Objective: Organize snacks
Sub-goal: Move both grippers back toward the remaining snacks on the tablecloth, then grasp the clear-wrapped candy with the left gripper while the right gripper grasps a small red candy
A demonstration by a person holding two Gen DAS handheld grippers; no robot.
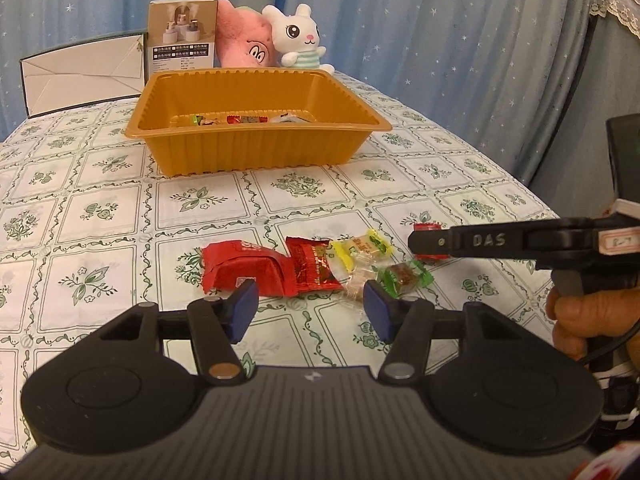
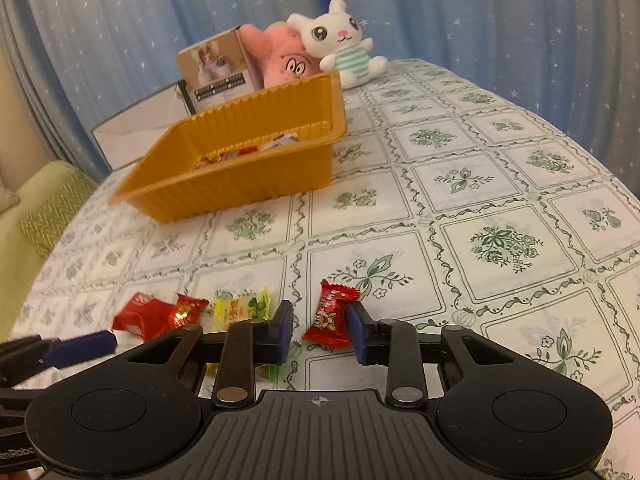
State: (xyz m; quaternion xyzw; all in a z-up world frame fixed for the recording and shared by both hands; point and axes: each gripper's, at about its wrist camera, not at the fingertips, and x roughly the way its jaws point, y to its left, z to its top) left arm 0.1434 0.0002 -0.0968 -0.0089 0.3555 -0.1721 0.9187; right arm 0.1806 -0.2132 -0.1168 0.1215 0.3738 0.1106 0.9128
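An orange plastic tray stands mid-table with several wrapped snacks inside. Closer to me lie a large red packet, a smaller red packet, a yellow candy, a clear candy and a green candy. My left gripper is open, low over the red packets and the clear candy. My right gripper is open around a small red candy. Its right pad touches the candy and its left pad stands just clear.
A white plush rabbit, a pink plush and a printed carton stand behind the tray, with a white open box to their left. A hand holds the right gripper. A green sofa borders the table.
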